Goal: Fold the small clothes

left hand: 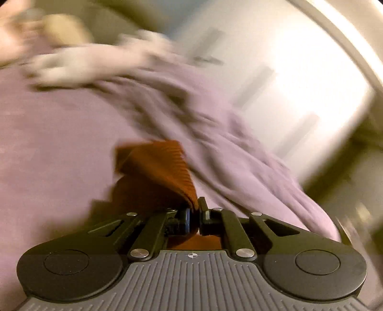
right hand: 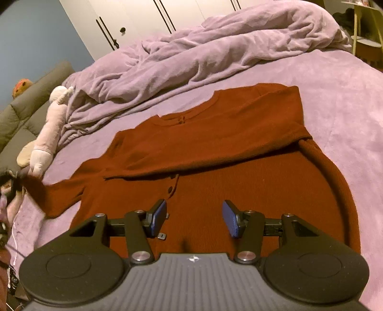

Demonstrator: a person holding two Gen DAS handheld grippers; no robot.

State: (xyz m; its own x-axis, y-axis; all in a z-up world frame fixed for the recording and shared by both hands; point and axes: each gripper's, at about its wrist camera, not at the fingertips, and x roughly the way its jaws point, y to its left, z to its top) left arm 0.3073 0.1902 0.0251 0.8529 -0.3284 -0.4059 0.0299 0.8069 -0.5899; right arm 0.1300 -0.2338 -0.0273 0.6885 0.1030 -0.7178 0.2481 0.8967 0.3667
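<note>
A dark red ribbed cardigan [right hand: 239, 167] lies spread on the lilac bedsheet [right hand: 347, 95], neckline away from me, with one sleeve folded across its chest. Its other sleeve [right hand: 59, 193] stretches out to the left edge of the right wrist view. My left gripper [left hand: 195, 208] is shut on a bunch of that red ribbed cloth [left hand: 158, 167], which hangs lifted above the sheet; this view is blurred. My right gripper [right hand: 194, 220] hovers over the cardigan's lower front by the button line, jaws open, with nothing between the blue pads [right hand: 231, 222].
A crumpled lilac duvet [right hand: 203, 52] is heaped along the far side of the bed. A pale plush toy [right hand: 50, 129] lies at the left edge beside a grey padded cushion [right hand: 21, 114]. White wardrobe doors [right hand: 134, 19] stand behind.
</note>
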